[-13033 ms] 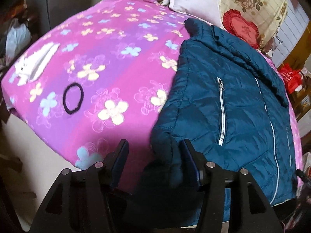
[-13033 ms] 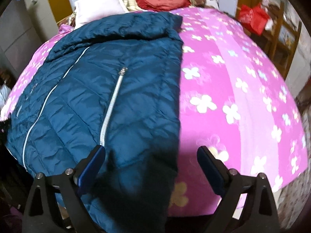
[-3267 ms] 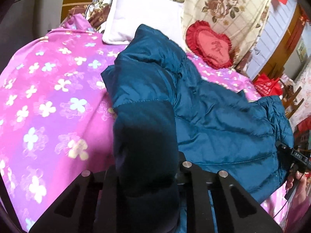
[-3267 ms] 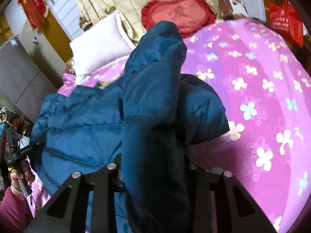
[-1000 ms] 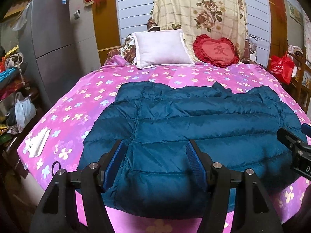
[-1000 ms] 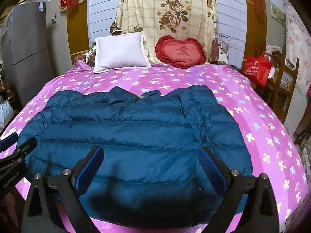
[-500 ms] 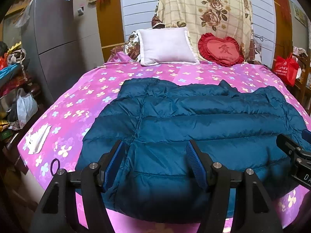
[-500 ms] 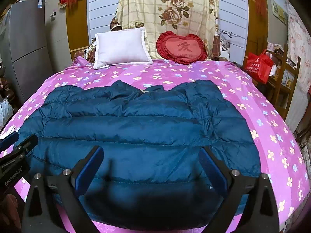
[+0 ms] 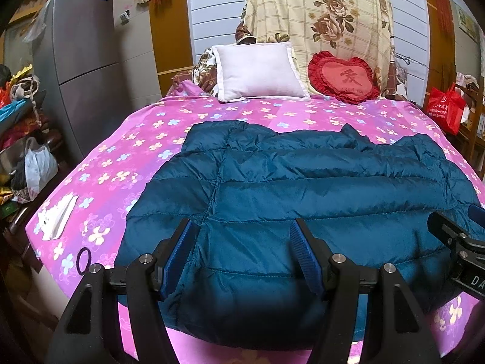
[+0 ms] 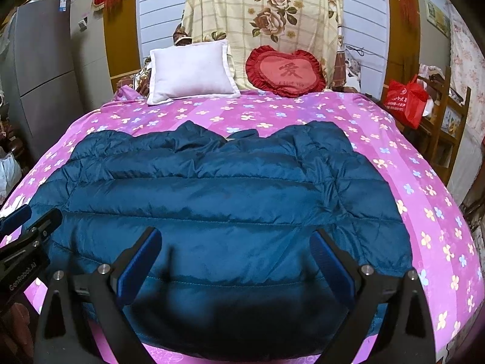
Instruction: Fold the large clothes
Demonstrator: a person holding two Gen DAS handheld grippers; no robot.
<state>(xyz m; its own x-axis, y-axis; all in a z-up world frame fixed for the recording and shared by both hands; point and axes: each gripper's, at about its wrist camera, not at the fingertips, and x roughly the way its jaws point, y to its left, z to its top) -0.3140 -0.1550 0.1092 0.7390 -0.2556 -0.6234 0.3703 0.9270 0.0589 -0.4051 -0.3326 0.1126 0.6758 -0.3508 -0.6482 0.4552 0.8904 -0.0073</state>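
We found the blue jacket [image 9: 318,188], earlier gripped and lifted, now spread on the bed [image 9: 127,151], both the left hand-held gripper [image 9: 242,251] and right hand-held gripper [image 10: 235,257] open and empty, ready for folding.

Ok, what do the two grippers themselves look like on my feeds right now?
Both are black, angular frames with silver screws. The left gripper and the right gripper each carry two fingers lined with ribbed blue pads. The left gripper's side shows white lettering, seen from the right wrist view. No cables or sleeves are visible.
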